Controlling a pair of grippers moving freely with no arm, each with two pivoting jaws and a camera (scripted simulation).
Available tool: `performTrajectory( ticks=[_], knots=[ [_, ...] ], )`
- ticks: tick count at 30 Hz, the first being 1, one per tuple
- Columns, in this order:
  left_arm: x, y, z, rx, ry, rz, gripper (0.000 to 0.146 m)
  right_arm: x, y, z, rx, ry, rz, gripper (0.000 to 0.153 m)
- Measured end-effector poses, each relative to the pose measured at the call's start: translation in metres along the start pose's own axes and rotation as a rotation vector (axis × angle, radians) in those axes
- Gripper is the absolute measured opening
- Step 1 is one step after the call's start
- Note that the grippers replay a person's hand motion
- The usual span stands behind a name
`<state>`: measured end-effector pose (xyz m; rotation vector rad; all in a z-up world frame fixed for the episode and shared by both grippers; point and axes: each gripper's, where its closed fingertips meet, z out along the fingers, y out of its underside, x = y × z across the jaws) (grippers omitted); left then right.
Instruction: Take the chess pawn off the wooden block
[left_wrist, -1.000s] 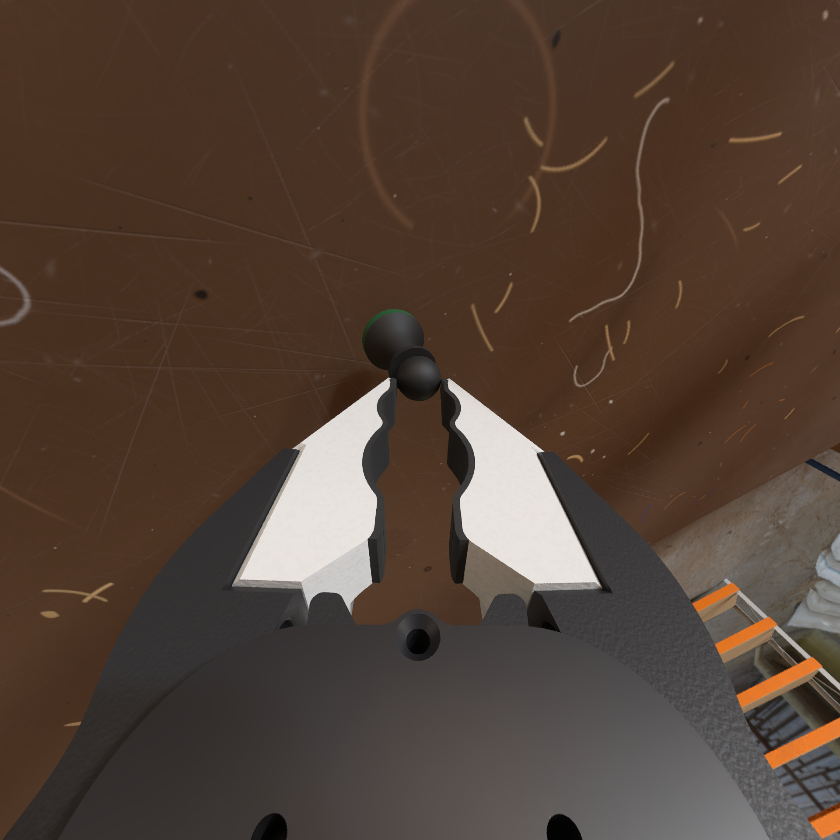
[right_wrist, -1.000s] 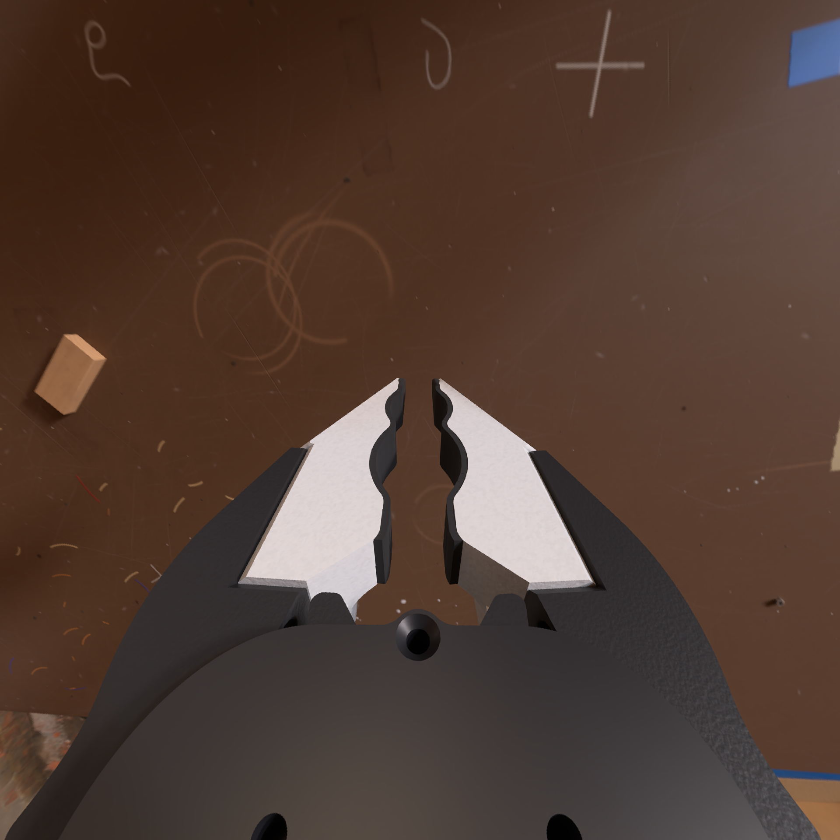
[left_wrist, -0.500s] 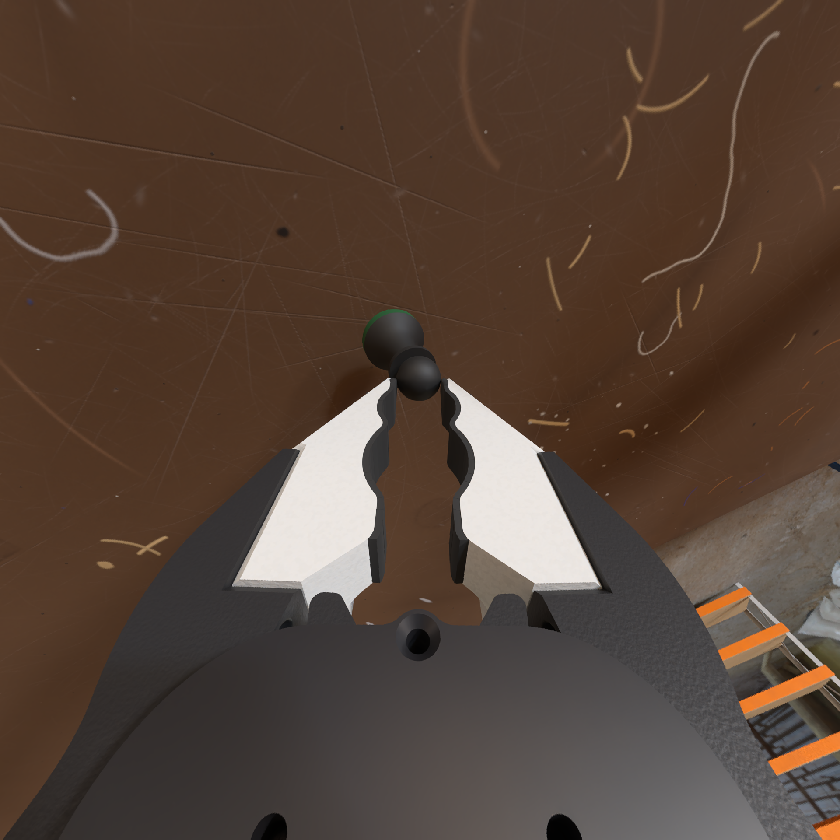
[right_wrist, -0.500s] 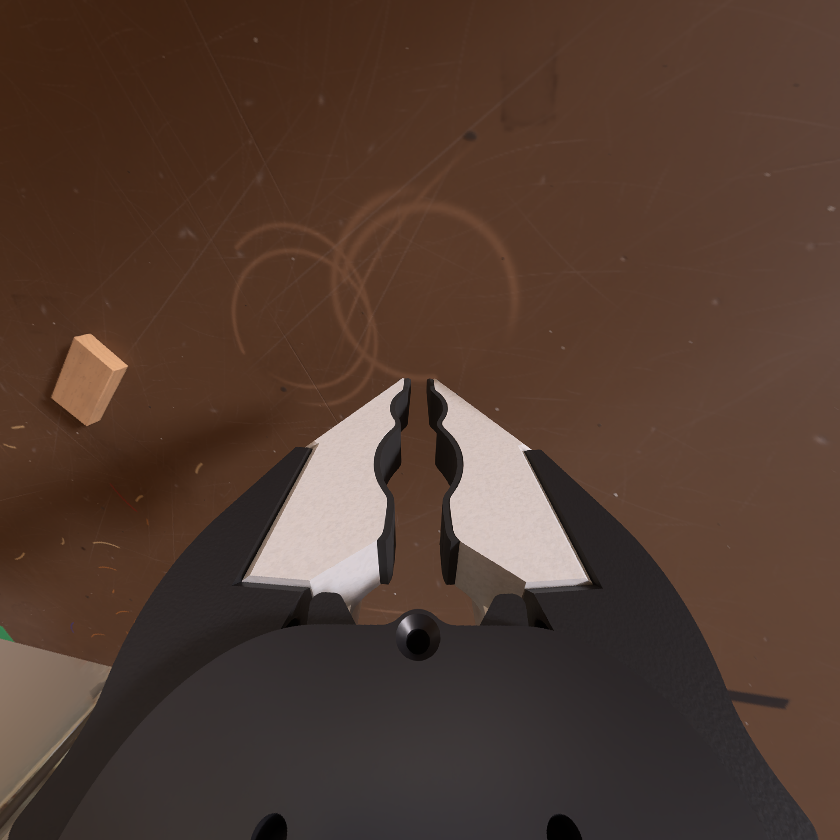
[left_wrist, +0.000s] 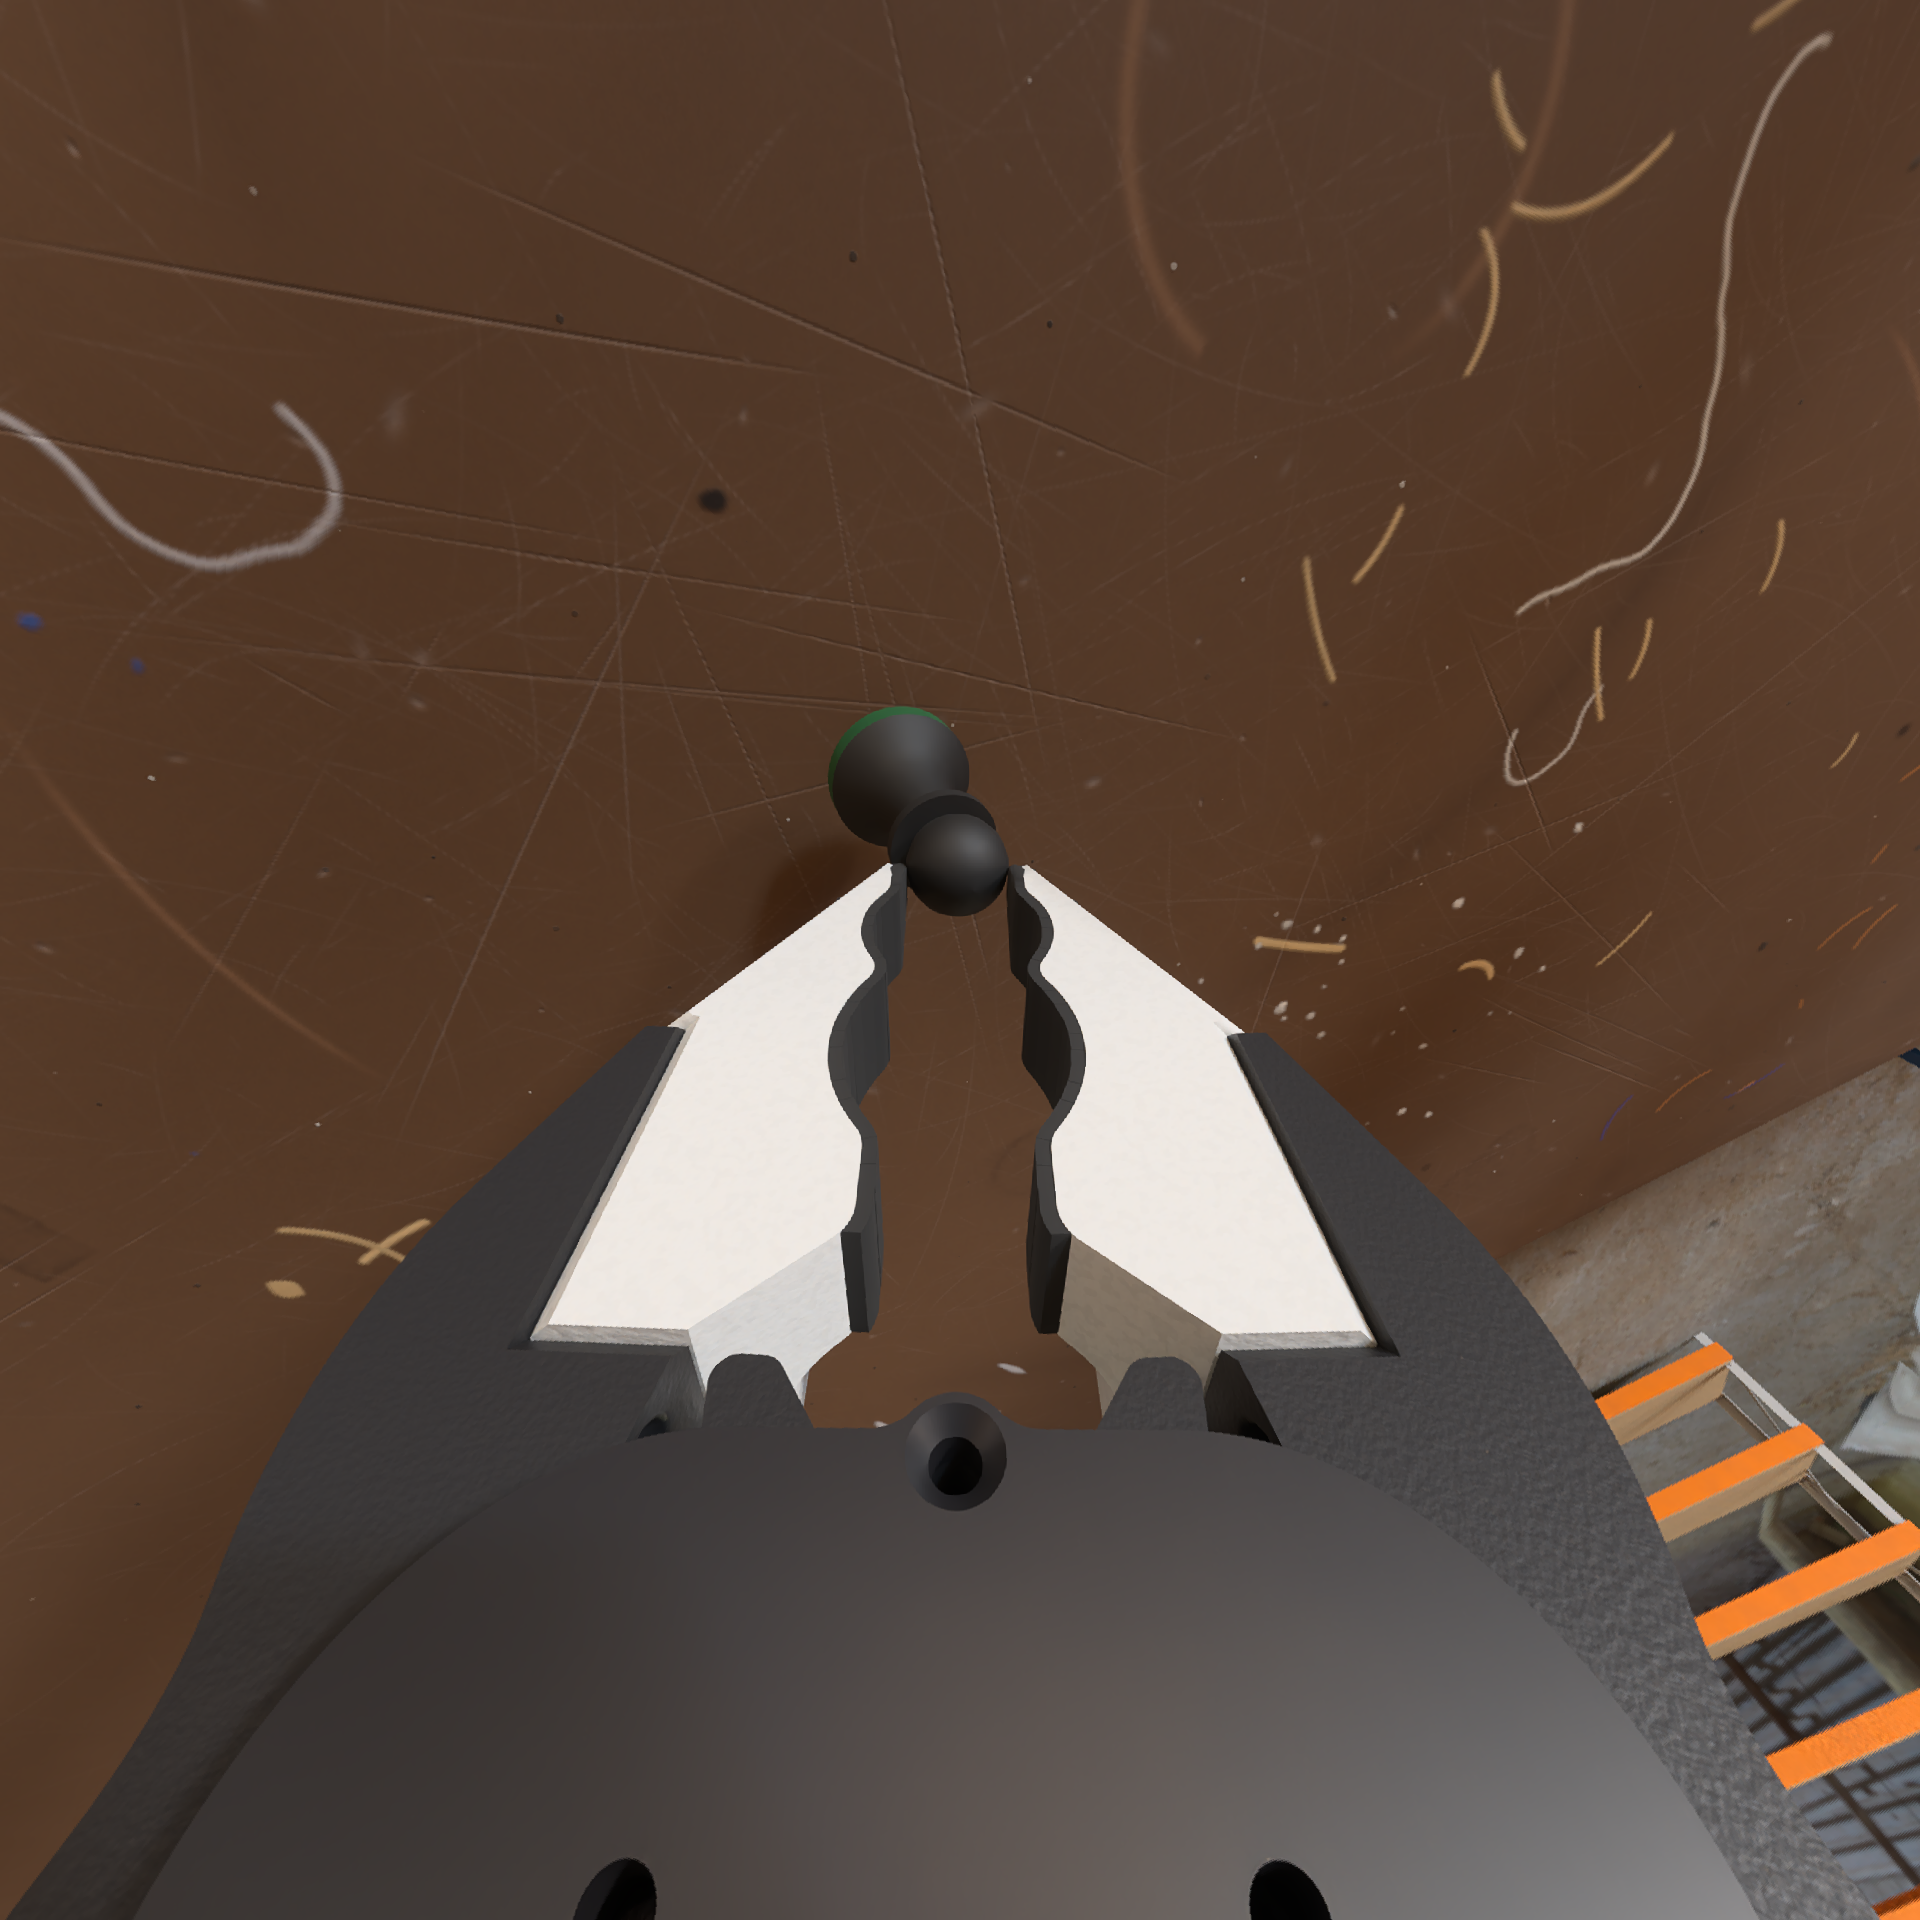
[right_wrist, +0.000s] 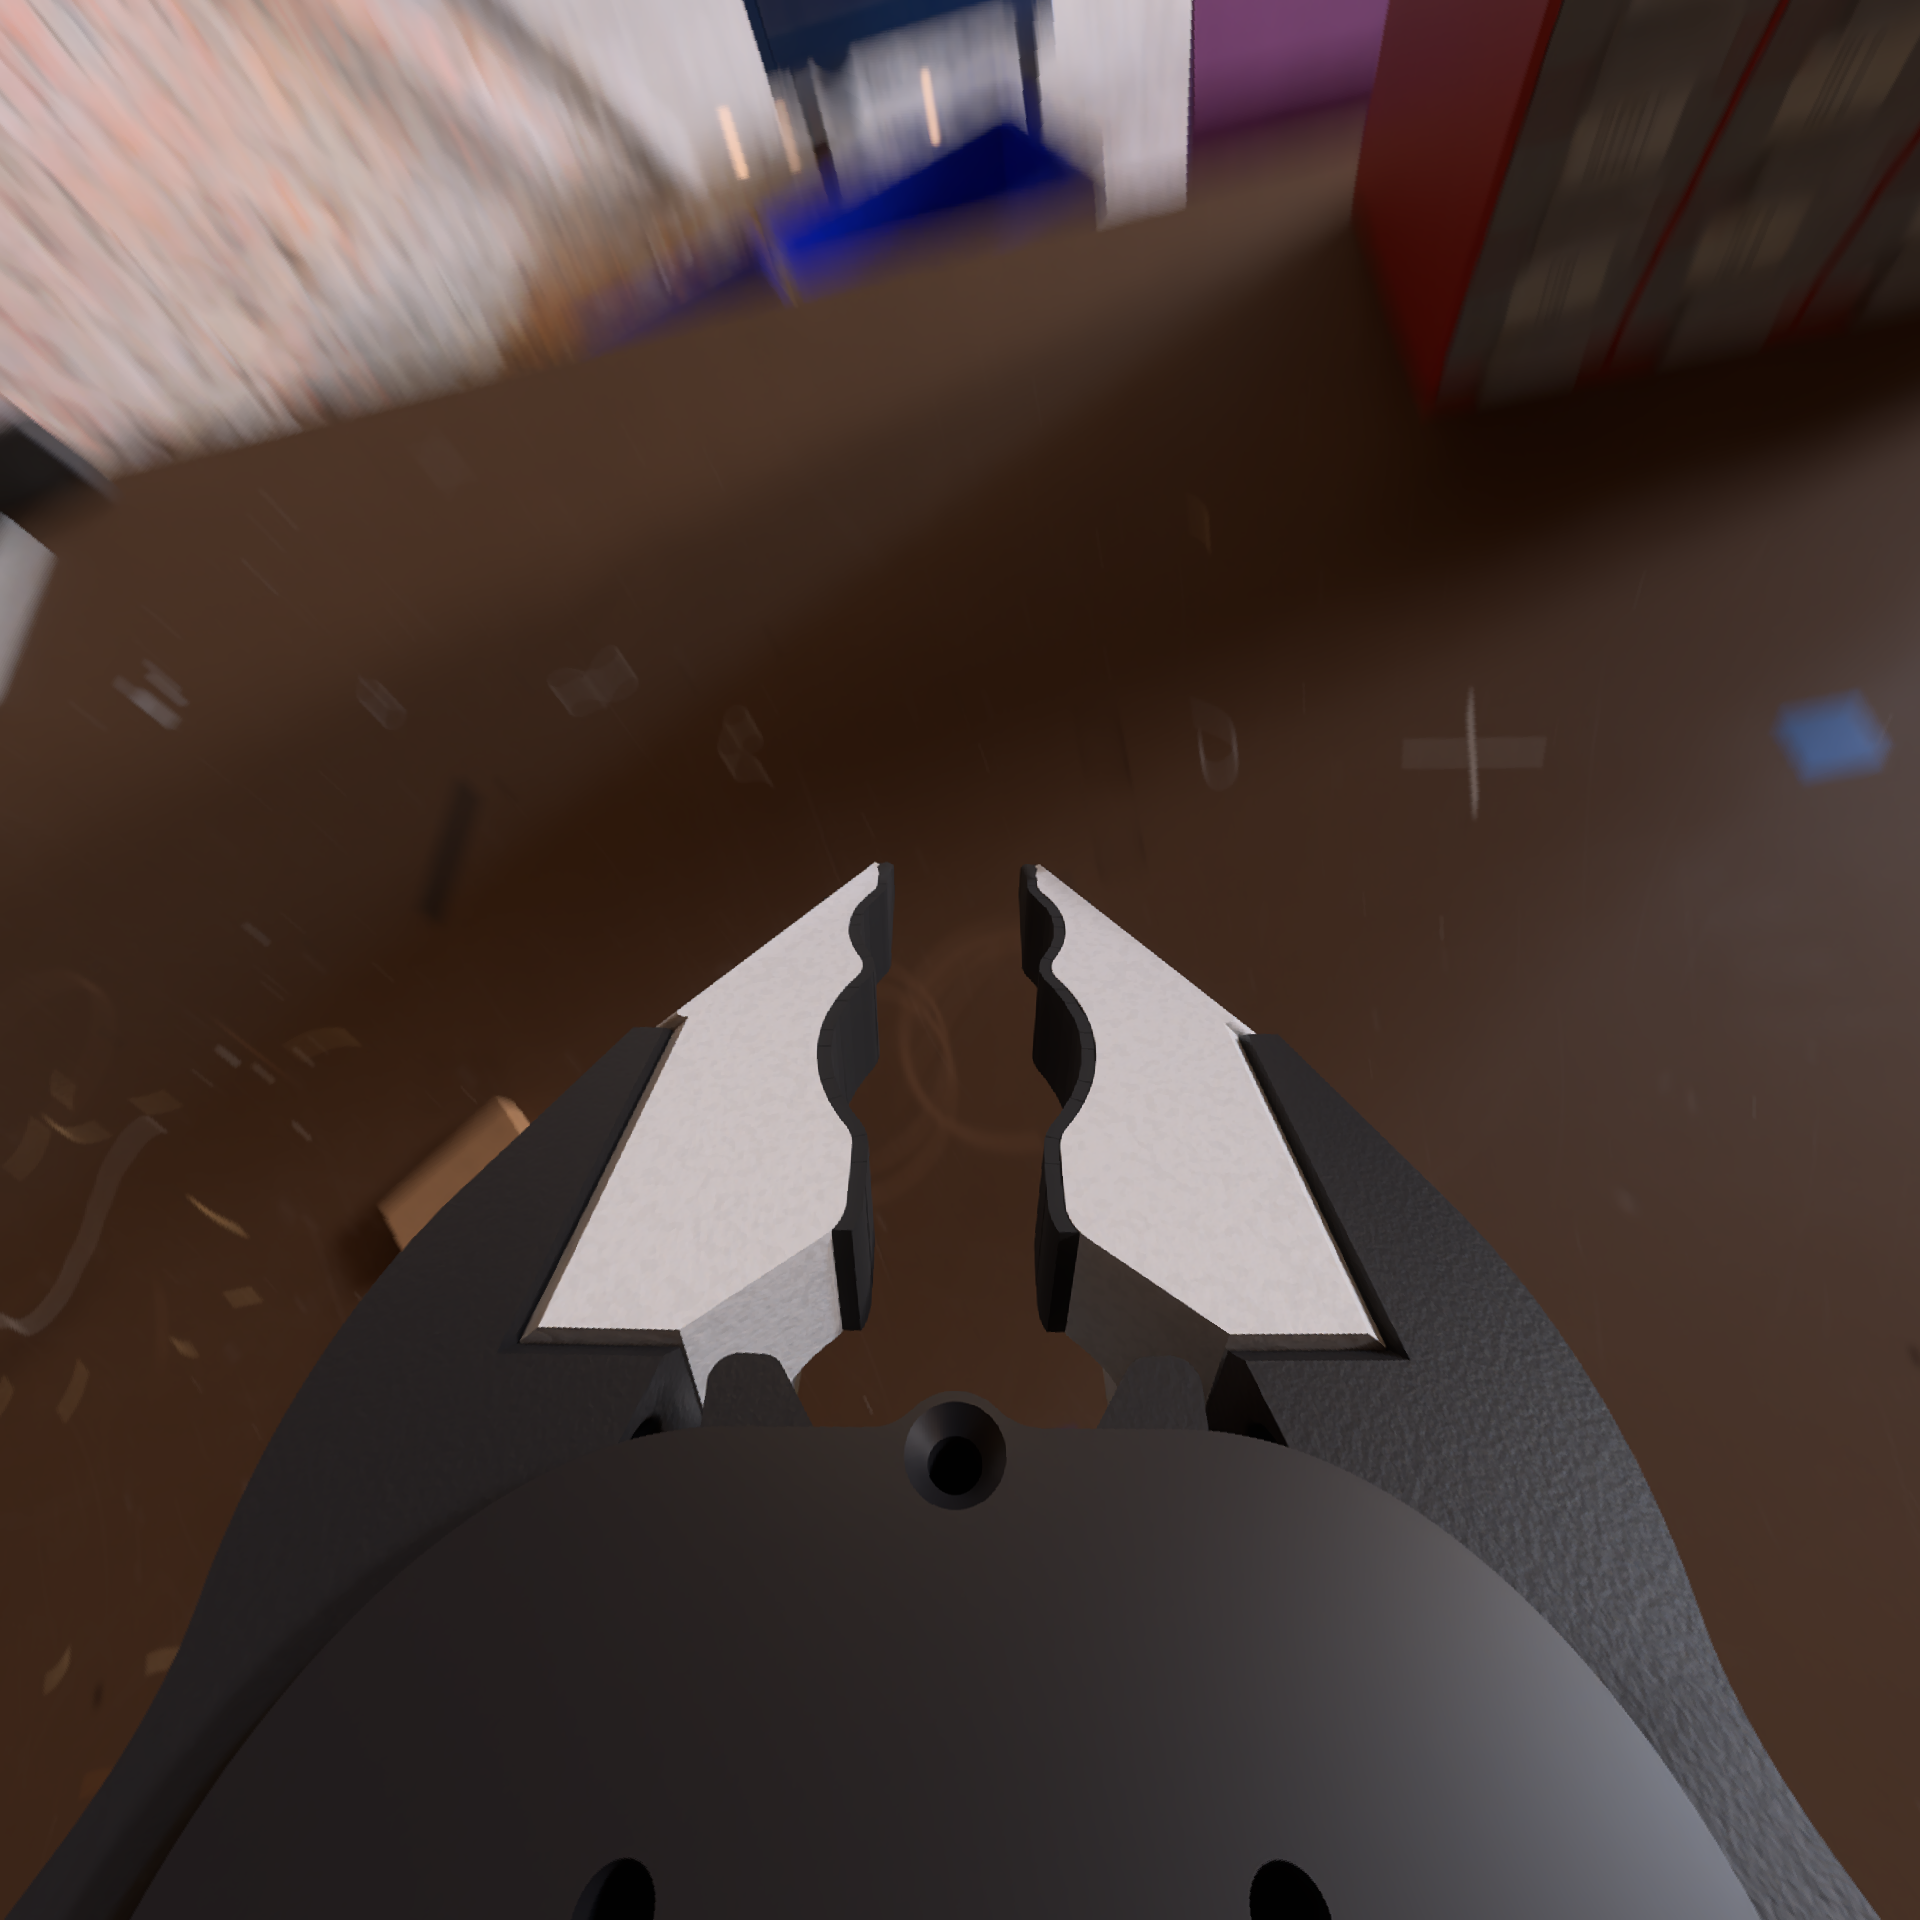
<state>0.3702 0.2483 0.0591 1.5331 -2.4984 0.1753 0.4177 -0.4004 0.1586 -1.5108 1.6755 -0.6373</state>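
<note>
One scratched brown tabletop (left_wrist: 520, 312), blurred backdrop.

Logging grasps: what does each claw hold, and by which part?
Left claw grips the pawn by its round head, at the fingertips. Right claw holds nothing.

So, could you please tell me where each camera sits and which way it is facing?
Left wrist view: sits on the left gripper, looking down its jaws at the scratched brown table; the jaws hold the black chess pawn by its head.
Right wrist view: sits on the right gripper, angled across the table toward blurred background; jaws apart and empty, wooden block beside them.
Shared: the same brown table.
</note>
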Motion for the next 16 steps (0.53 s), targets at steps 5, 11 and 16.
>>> performTrajectory(
  ticks=[5, 11, 16],
  knots=[
    [-0.005, 0.003, -0.001, -0.001, -0.019, -0.008, 0.019, -0.073, -0.065, -0.092, 0.594, -0.297, -0.057, 0.03],
    [-0.024, 0.017, -0.005, -0.032, -0.101, -0.018, 0.019, -0.115, -0.077, -0.124, 0.748, -0.502, -0.097, 0.033],
    [-0.043, 0.025, -0.01, -0.041, -0.153, -0.031, 0.019, -0.123, -0.064, -0.12, 0.838, -0.531, -0.155, 0.034]
  ],
)
